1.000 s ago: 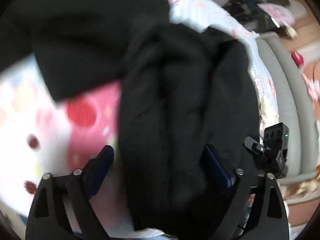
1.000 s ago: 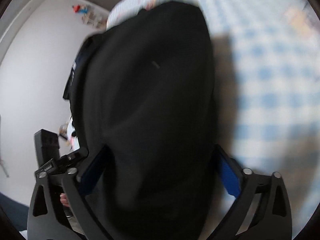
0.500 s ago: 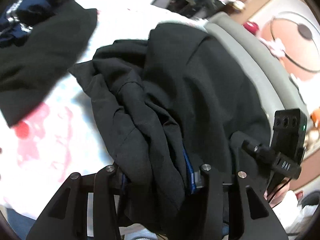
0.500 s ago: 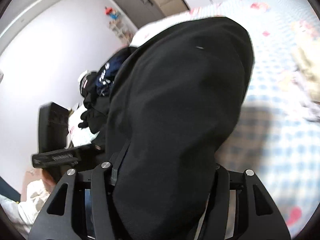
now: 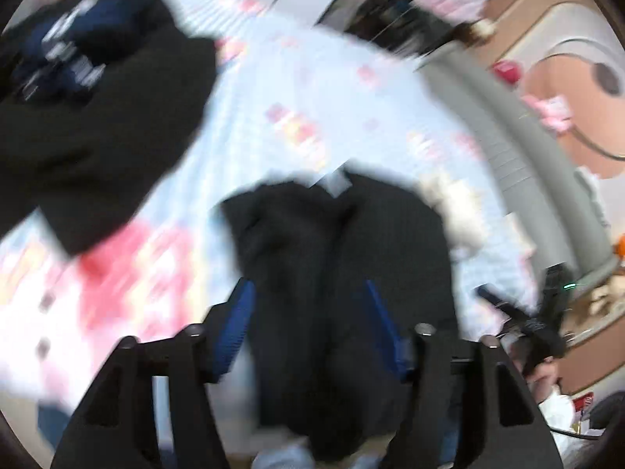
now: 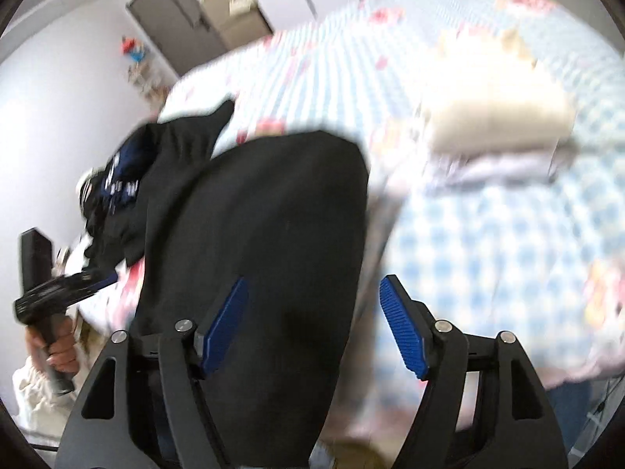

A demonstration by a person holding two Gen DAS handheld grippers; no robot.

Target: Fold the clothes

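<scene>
A black garment (image 5: 343,242) lies bunched on the checked bed sheet (image 5: 312,97), and its near end runs down between the jaws of my left gripper (image 5: 306,289). Those jaws are opening, and the blue pads (image 5: 234,324) stand off the cloth as far as the blur shows. In the right wrist view the same garment (image 6: 273,203) spreads as a broad dark fold under my right gripper (image 6: 314,281). Its jaws are opening too. The right pad (image 6: 402,328) is clear of the cloth and the left one sits in front of it.
A heap of dark clothes (image 5: 78,117) with a navy printed piece (image 5: 66,51) lies at the far left of the bed. A cream folded item (image 6: 496,117) rests on the sheet (image 6: 488,234). The grey bed frame (image 5: 519,148) curves along the right. A hand (image 6: 58,348) grips the other handle.
Half a second ago both grippers were shut on the black garment; now both sets of jaws stand apart. Both views have pulled up and back, so more of the bed shows.
</scene>
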